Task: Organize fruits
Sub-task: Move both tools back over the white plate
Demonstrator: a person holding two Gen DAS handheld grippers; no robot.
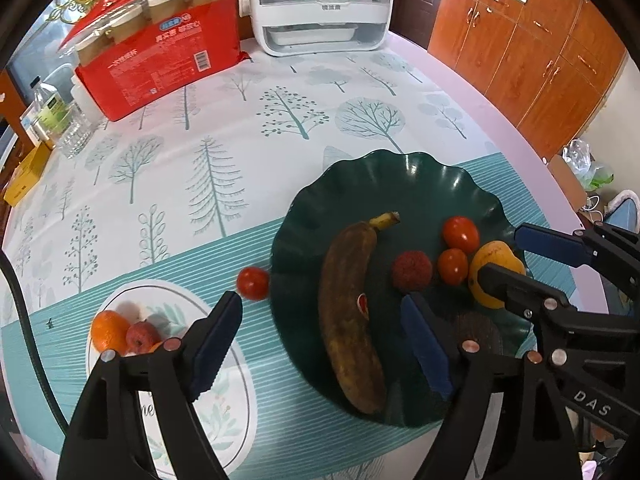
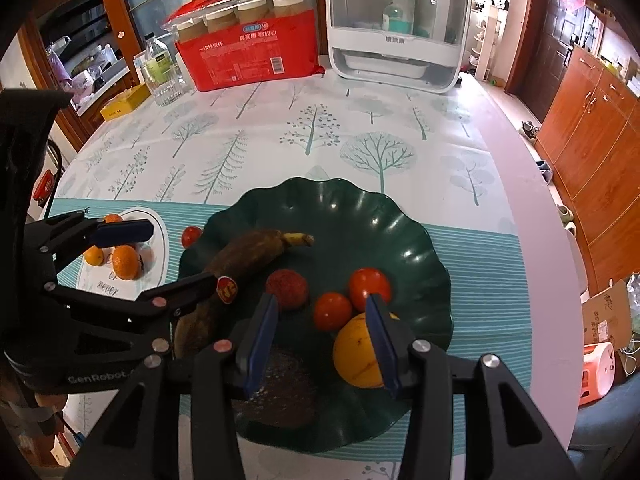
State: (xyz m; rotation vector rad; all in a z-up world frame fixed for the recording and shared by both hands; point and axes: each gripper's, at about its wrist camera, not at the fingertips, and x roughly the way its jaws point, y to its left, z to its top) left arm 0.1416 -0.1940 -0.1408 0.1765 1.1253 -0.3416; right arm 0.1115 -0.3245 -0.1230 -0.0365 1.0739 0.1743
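Both my grippers hung wide open and empty over the green plate (image 2: pixel 400 216), my left gripper (image 1: pixel 320 344) straddling the browned banana (image 1: pixel 352 320), my right gripper (image 2: pixel 320 340) near the yellow fruit (image 2: pixel 356 356), whose view alone showed the banana's red sticker (image 2: pixel 227 289) whole.

open tablecloth (image 2: pixel 280 152) mid-table: wide bare stretch between plates and back row | back edge blocked: red cup pack (image 2: pixel 252 52), white cabinet (image 2: pixel 394 40), bottle (image 2: pixel 158 70) | green plate (image 2: pixel 384 216): far half bare; near half crowded by banana (image 2: pixel 244 252), lychee (image 2: pixel 287 289), tomatoes, orange fruit (image 2: pixel 356 354) | loose tomato (image 1: pixel 253 283) sits in gap between green plate and white plate (image 1: pixel 176 300)
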